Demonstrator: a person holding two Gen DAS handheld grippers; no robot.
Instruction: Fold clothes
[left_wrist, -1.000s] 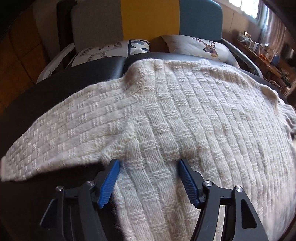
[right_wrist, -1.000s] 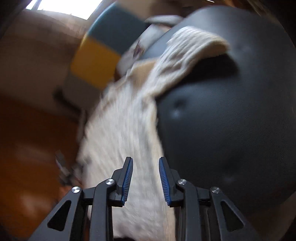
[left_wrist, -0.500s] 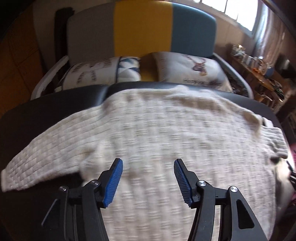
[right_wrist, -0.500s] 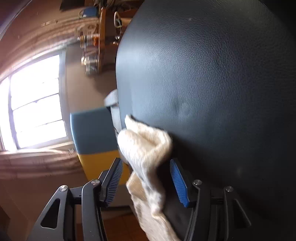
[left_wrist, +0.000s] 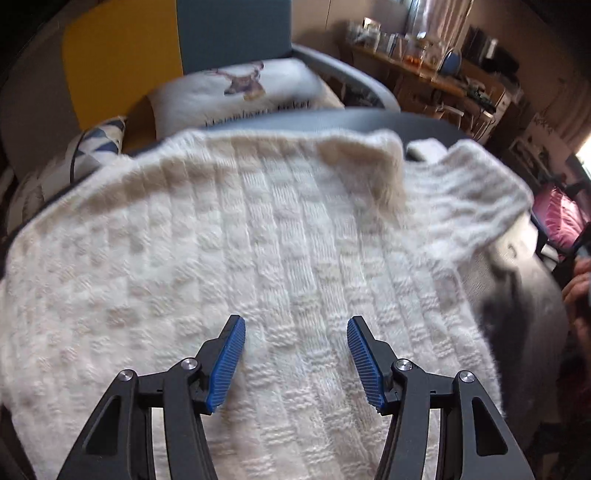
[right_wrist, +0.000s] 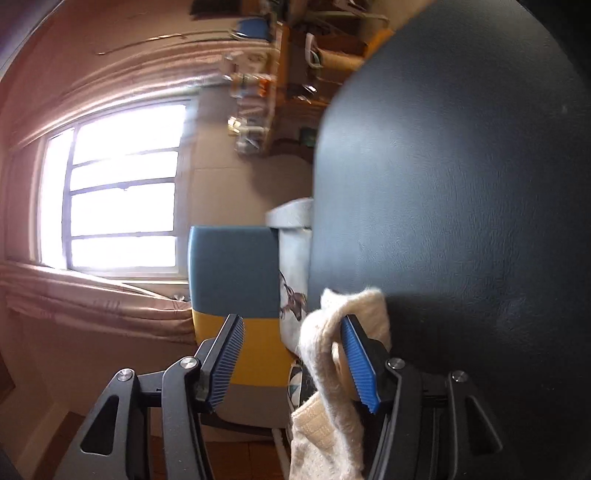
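Note:
A cream knitted sweater (left_wrist: 258, 240) lies spread flat on a black table (left_wrist: 524, 295). Its right sleeve (left_wrist: 476, 195) is bent over at the far right. My left gripper (left_wrist: 294, 321) hovers open over the middle of the sweater's body, with nothing pinched between the blue pads. In the right wrist view the picture is rolled on its side, and the table (right_wrist: 461, 184) fills the right half. My right gripper (right_wrist: 291, 319) is open. The sleeve end (right_wrist: 321, 354) hangs loosely against its right finger (right_wrist: 360, 365), well apart from the left pad.
Behind the table stands a sofa with a yellow and teal back (left_wrist: 122, 62) and printed pillows (left_wrist: 240, 92). A cluttered wooden shelf (left_wrist: 424, 62) runs along the far right wall. A person's hand (left_wrist: 578, 291) shows at the right edge. A bright window (right_wrist: 122, 192) lights the room.
My left gripper has slid right, from the left armpit to the middle of the body. My right gripper rolled, opened wide and let go of the sleeve, which now hangs on one finger.

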